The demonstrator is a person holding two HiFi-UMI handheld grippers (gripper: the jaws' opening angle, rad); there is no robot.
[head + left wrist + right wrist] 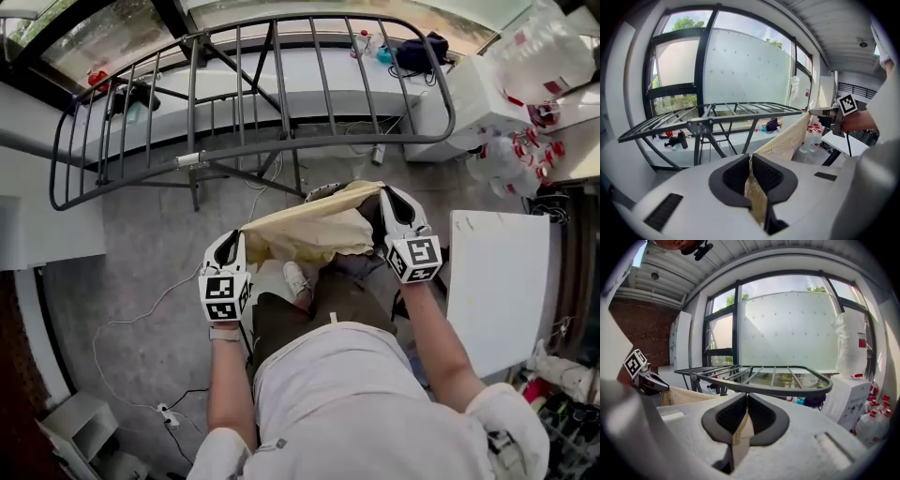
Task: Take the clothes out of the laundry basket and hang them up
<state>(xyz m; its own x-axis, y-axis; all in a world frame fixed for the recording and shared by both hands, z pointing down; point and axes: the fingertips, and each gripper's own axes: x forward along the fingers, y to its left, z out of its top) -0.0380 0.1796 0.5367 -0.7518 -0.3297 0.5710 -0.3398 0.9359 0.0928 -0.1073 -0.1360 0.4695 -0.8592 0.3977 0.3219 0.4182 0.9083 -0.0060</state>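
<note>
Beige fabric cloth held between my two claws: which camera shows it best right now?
Head view: the whole beige fabric cloth shows, stretched between the left claw and right claw near the dark metal drying rack. Left gripper view shows a pinched edge running toward the right claw; right gripper view only a pinched corner.

You're working in bright, even daylight. It pours through the windows [787, 329] at twelve o'clock in both gripper views and bleaches the sky. Those views bow hard and go black at the rims. Shadows stay soft.
</note>
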